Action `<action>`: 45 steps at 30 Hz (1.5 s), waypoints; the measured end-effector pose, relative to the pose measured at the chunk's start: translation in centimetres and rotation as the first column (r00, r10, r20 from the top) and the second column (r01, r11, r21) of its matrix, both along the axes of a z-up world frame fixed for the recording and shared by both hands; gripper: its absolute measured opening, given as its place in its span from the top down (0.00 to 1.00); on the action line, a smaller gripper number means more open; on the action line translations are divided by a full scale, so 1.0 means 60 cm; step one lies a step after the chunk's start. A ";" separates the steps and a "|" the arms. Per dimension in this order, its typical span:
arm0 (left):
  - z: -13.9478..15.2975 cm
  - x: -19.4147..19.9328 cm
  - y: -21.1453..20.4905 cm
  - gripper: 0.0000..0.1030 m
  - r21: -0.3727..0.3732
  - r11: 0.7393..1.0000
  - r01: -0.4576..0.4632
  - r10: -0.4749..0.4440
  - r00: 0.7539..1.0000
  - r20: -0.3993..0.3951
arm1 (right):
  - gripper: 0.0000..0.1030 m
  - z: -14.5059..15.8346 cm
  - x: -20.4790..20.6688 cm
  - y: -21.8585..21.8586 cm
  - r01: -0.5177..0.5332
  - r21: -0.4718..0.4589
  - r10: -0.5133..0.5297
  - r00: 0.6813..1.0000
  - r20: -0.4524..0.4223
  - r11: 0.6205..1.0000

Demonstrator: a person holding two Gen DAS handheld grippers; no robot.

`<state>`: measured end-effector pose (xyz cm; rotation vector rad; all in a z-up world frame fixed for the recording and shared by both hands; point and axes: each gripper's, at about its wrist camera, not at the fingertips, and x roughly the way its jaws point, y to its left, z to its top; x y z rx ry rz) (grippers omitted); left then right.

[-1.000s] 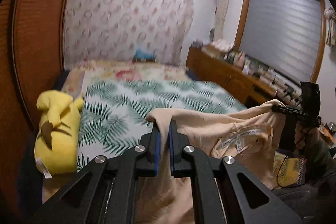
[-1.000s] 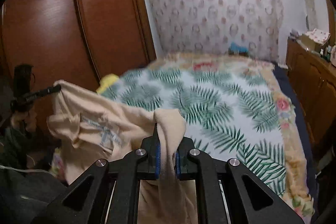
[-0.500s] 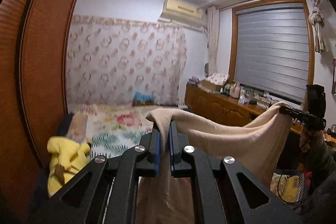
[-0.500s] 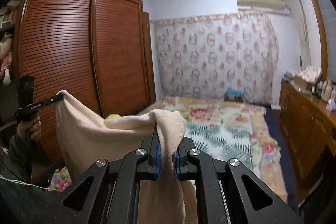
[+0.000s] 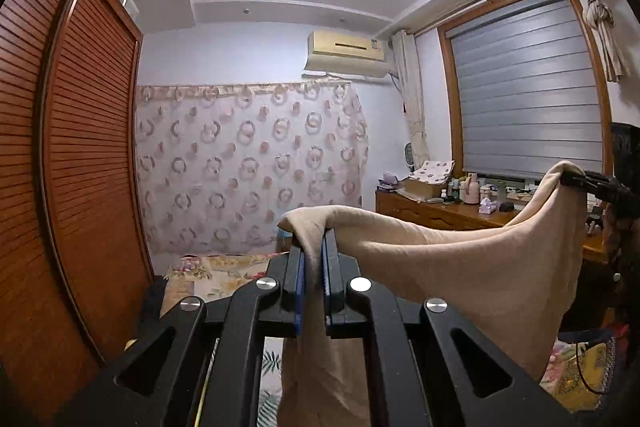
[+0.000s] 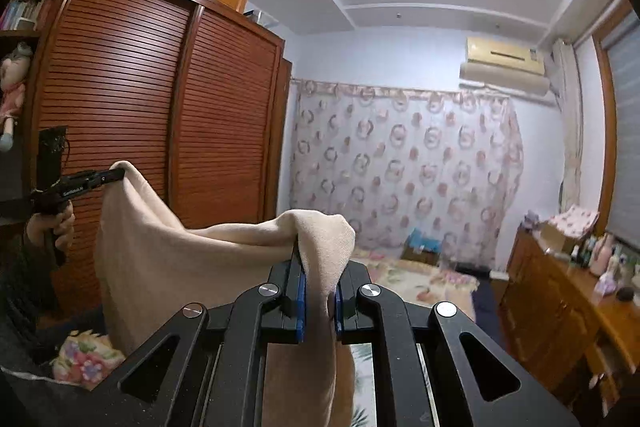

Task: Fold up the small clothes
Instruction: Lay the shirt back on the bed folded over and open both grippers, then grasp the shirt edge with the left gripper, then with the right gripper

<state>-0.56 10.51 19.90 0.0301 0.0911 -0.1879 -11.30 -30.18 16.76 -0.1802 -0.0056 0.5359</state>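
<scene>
A beige garment [image 5: 480, 267] hangs in the air, stretched between my two grippers, both held level. My left gripper [image 5: 313, 247] is shut on one top corner, and cloth drapes down between its blue pads. The other top corner is pinched by my right gripper [image 5: 576, 179], seen at the far right of the left wrist view. In the right wrist view the right gripper [image 6: 318, 263] is shut on a fold of the garment [image 6: 160, 259], and the left gripper [image 6: 116, 174] holds the far corner at the left, with a hand [image 6: 56, 227] on its grip. The garment's lower part is hidden.
A bed [image 6: 420, 279] with a floral and leaf-print cover lies low ahead. A slatted wooden wardrobe [image 6: 160, 115] stands to the left. A wooden dresser [image 6: 568, 299] crowded with bottles runs along the right wall under a window with a blind [image 5: 528, 87].
Both grippers have risen with the garment, lifting it off the bed. The bed has dropped low in both views and the ceiling now shows. The garment hangs stretched between them.
</scene>
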 end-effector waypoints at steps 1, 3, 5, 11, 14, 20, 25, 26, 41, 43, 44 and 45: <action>0.005 0.015 0.000 0.92 0.004 1.000 -0.010 0.010 1.000 -0.001 | 0.90 0.001 0.010 0.008 0.013 -0.009 -0.013 1.000 0.004 1.000; 0.011 0.065 0.004 0.92 0.007 0.999 -0.036 0.036 0.999 -0.017 | 0.90 0.005 0.049 0.024 0.034 -0.019 -0.034 0.999 -0.010 0.999; 0.011 0.110 0.008 0.92 0.012 0.998 -0.056 0.057 0.997 -0.044 | 0.90 0.003 0.094 0.048 0.074 -0.049 -0.076 0.997 -0.026 0.996; -0.075 0.311 0.031 0.91 0.077 0.986 -0.147 0.158 0.975 -0.154 | 0.90 -0.044 0.313 0.130 0.178 -0.167 -0.204 0.967 -0.155 0.970; -0.145 0.390 0.043 0.82 0.122 0.977 -0.177 0.202 0.950 -0.240 | 0.79 -0.117 0.437 0.161 0.217 -0.202 -0.269 0.919 -0.287 0.955; -0.270 0.423 0.072 0.52 0.056 0.993 -0.104 0.118 0.894 -0.433 | 0.61 -0.296 0.540 0.205 0.244 -0.302 -0.365 0.808 -0.463 0.922; -0.333 0.370 0.046 0.36 0.064 0.997 -0.032 0.060 0.860 -0.507 | 0.60 -0.367 0.499 0.203 0.187 -0.299 -0.323 0.796 -0.512 0.936; -0.345 0.354 0.040 0.36 0.056 0.998 -0.017 0.043 0.852 -0.522 | 0.60 -0.377 0.485 0.198 0.173 -0.287 -0.306 0.793 -0.527 0.942; -0.440 0.267 -0.005 0.36 0.067 0.998 0.013 0.031 0.780 -0.626 | 0.52 -0.440 0.409 0.073 0.142 -0.187 -0.232 0.707 -0.668 0.972; -0.453 0.265 0.004 0.36 0.048 0.999 0.006 0.027 0.761 -0.649 | 0.52 -0.440 0.410 0.084 0.131 -0.178 -0.218 0.702 -0.678 0.975; -0.457 0.266 0.009 0.36 0.039 0.999 -0.001 0.026 0.752 -0.659 | 0.52 -0.444 0.409 0.085 0.123 -0.174 -0.210 0.697 -0.685 0.977; -0.459 0.267 0.014 0.43 0.032 0.999 -0.002 0.023 0.747 -0.665 | 0.52 -0.439 0.410 0.089 0.118 -0.174 -0.207 0.695 -0.688 0.978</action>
